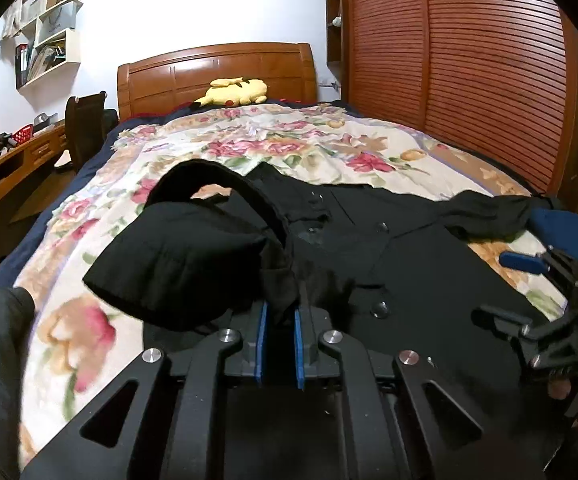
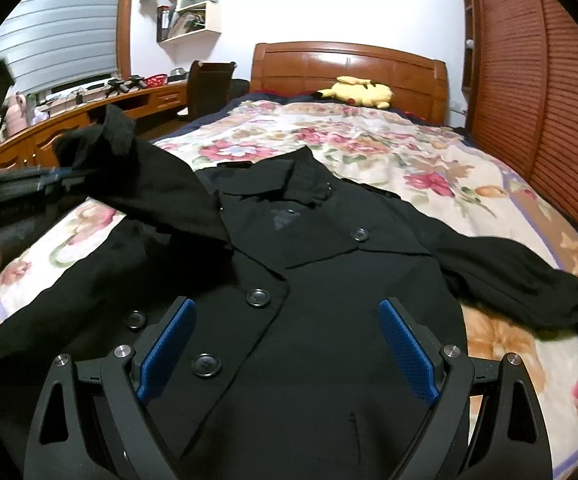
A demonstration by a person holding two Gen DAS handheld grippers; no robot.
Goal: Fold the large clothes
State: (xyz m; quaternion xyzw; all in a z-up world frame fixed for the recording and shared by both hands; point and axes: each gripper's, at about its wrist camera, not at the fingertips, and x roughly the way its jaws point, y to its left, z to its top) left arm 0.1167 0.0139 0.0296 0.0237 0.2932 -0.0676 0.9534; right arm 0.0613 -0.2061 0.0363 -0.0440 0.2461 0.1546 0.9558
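Note:
A black double-breasted coat (image 2: 309, 280) lies face up on the floral bedspread (image 2: 389, 148), collar toward the headboard. My left gripper (image 1: 280, 312) is shut on the coat's left sleeve (image 1: 193, 256) and holds it lifted over the coat's front; it shows at the left of the right wrist view (image 2: 61, 174). My right gripper (image 2: 287, 344) is open and empty, hovering over the coat's buttoned front; it shows at the right edge of the left wrist view (image 1: 529, 280). The coat's right sleeve (image 2: 509, 276) lies stretched out on the bedspread.
A yellow plush toy (image 1: 235, 91) lies at the wooden headboard (image 1: 217, 68). A slatted wooden wardrobe (image 1: 469, 60) stands along the right of the bed. A desk (image 1: 13, 156) and a dark chair (image 1: 85, 124) stand to the left, with wall shelves (image 1: 49, 48) above.

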